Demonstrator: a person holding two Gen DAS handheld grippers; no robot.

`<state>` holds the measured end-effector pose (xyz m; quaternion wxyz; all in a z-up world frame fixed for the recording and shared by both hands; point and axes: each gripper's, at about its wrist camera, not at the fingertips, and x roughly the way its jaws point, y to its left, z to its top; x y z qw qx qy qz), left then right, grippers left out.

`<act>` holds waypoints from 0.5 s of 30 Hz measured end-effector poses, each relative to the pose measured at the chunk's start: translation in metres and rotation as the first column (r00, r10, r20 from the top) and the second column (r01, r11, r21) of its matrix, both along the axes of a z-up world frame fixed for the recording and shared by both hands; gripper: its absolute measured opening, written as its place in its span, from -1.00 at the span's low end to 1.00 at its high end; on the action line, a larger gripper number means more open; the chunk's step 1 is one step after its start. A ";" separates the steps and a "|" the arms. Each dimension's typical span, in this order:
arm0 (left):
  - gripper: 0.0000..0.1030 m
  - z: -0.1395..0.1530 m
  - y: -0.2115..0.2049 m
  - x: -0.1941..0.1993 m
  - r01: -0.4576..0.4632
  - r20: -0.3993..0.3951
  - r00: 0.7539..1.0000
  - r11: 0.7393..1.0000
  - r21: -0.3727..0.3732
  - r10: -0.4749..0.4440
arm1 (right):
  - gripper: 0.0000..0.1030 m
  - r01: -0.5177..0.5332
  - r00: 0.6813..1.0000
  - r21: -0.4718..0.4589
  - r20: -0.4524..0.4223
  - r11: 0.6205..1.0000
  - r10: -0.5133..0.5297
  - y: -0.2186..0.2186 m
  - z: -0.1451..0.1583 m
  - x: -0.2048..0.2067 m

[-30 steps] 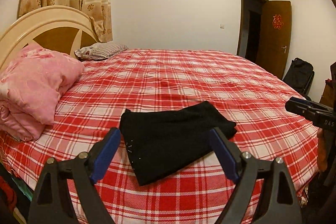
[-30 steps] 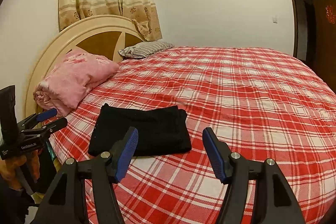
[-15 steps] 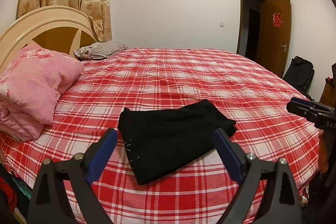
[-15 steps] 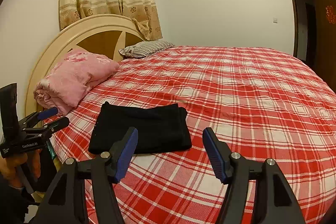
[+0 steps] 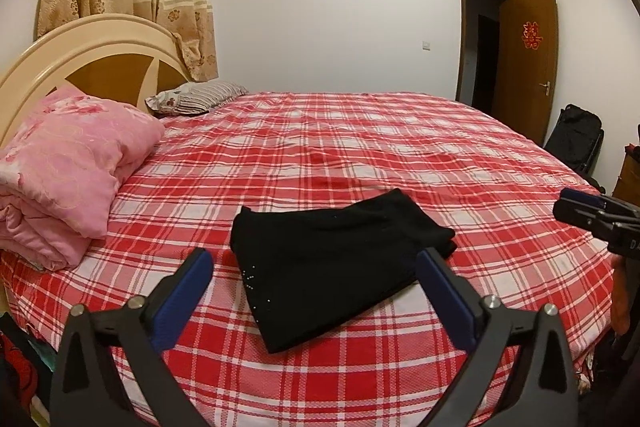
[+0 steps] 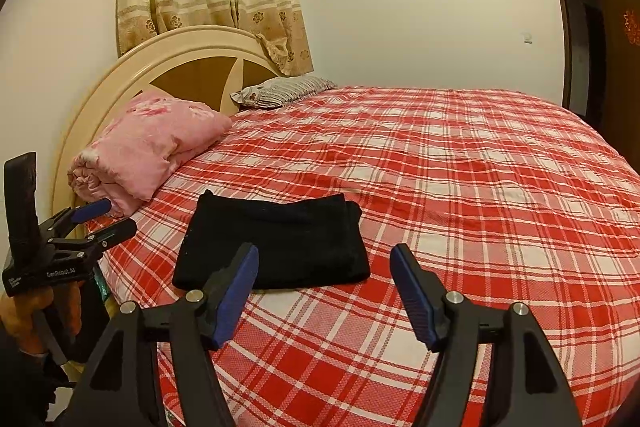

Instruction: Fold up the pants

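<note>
Black pants [image 5: 332, 259] [image 6: 280, 243] lie folded into a flat rectangle on the red plaid bed [image 5: 360, 155], close to its near edge. My left gripper [image 5: 314, 255] hovers in front of them, its jaws opening wide. The cloth shows between the blue pads [image 5: 188, 291], but neither pad touches it. My right gripper [image 6: 323, 251] hangs off the pants' right end, jaws opening a little and empty. The right wrist view shows the left gripper [image 6: 116, 217] at the left edge. The left wrist view catches the right gripper [image 5: 562, 205] at the right edge.
A folded pink quilt [image 5: 68, 171] [image 6: 152, 143] and a striped pillow [image 5: 196, 97] lie by the round headboard [image 6: 180, 51]. A black bag [image 5: 572, 139] stands by the open door [image 5: 524, 59] on the right.
The left gripper's fingers have spread wider apart. The pants lie as before and neither hand has shifted.
</note>
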<state>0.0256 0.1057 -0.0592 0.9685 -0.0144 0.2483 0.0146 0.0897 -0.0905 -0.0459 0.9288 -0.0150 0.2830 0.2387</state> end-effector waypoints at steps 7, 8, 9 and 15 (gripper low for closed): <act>1.00 0.014 0.001 -0.008 -0.024 0.083 0.996 1.000 0.011 0.023 | 0.36 0.011 1.000 0.001 0.010 1.000 -0.011 -0.004 0.001 -0.004; 1.00 0.016 0.002 -0.010 -0.028 0.094 0.995 1.000 0.008 0.027 | 0.36 0.012 1.000 0.000 0.010 1.000 -0.012 -0.004 0.001 -0.004; 1.00 0.018 0.002 -0.010 -0.031 0.100 0.994 1.000 0.004 0.030 | 0.36 0.013 1.000 -0.002 0.009 1.000 -0.013 -0.004 0.001 -0.004; 1.00 0.016 0.005 -0.005 -0.048 0.087 0.995 0.999 -0.003 0.048 | 0.36 0.008 1.000 -0.005 0.018 1.000 -0.008 -0.003 0.002 -0.007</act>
